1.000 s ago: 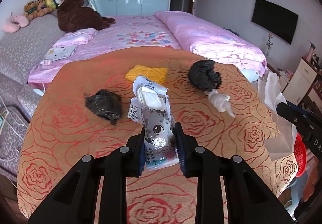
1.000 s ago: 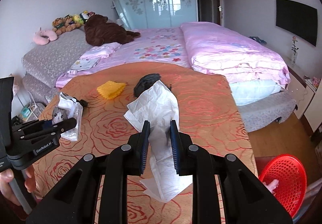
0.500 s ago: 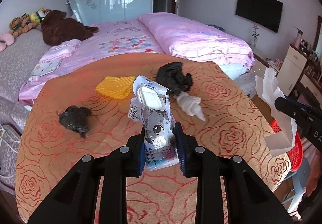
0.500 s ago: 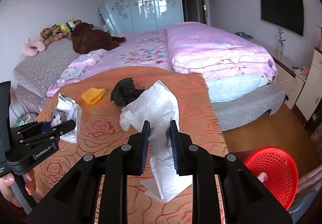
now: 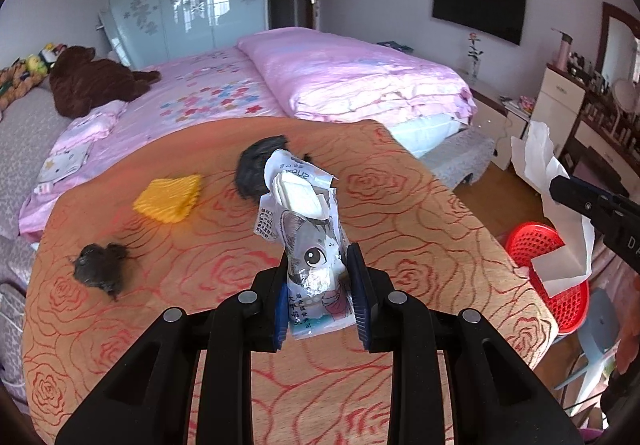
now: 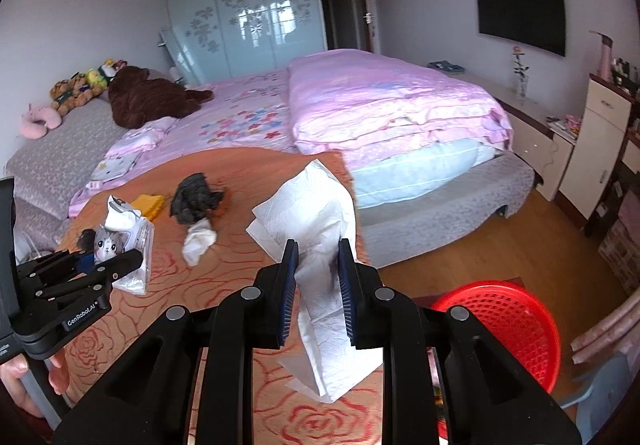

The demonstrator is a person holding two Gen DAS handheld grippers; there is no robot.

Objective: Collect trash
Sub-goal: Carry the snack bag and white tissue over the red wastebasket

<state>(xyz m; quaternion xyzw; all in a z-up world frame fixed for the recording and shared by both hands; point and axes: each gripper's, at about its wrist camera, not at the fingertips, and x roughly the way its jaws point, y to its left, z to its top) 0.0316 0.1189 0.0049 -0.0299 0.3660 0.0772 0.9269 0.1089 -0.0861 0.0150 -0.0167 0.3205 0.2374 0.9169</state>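
A bedroom with pale lilac walls [image 6: 100,5] and a white ceiling. At the far end, upper centre of the frame, stands a wardrobe [image 6: 244,17] with frosted sliding doors printed with flowers, and a dark doorway [image 6: 340,5] opens just right of it. A wide bed [image 6: 360,105] under pink bedding fills the middle, a folded pink quilt [image 5: 352,81] along its right side. Soft toys [image 6: 80,85] (one big and brown) lie at the left, on grey padding. A black television [image 6: 520,15] hangs on the right wall above a low cream cabinet [image 6: 536,141]. The floor [image 6: 500,245] at lower right is warm wood boards. Daylight reflects in the wardrobe glass.
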